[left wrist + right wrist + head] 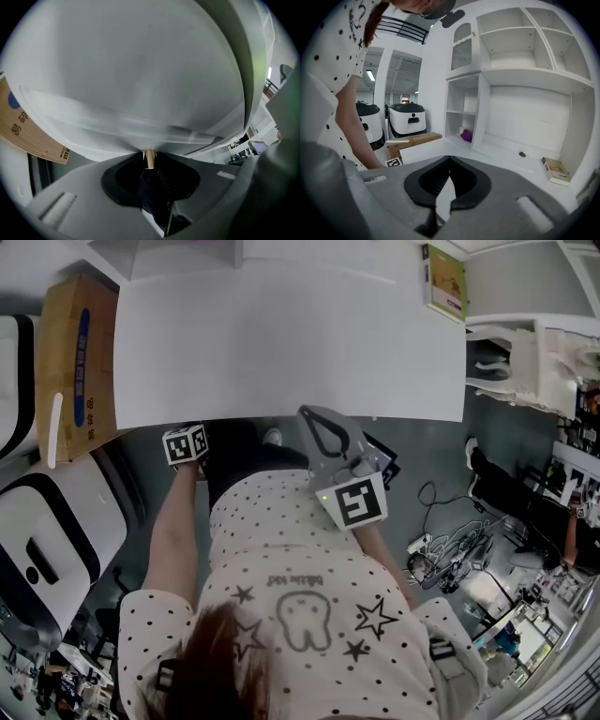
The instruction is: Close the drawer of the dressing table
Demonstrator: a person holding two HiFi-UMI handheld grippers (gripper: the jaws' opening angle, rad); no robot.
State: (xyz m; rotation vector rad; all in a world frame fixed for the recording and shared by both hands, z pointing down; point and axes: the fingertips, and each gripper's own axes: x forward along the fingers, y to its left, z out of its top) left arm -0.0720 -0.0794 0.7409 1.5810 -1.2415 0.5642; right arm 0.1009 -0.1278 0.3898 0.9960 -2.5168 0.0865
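The white dressing table [281, 343] fills the top of the head view, and no drawer juts out past its front edge. My left gripper [150, 161] reaches under that edge; only its marker cube [185, 443] shows from above. In the left gripper view the white drawer front [131, 70] fills the picture. Its brass knob [150, 157] stands between my jaw tips, which sit close beside it without clearly pressing. My right gripper [305, 412] [450, 159] hovers shut and empty at the table's front edge, right of the left one.
A cardboard box [80, 362] stands left of the table, with white machines [47, 549] beside it. A small book [443, 282] lies at the table's back right, under white shelves [525, 70]. A white chair [525, 362] and cables [450, 549] are on the right.
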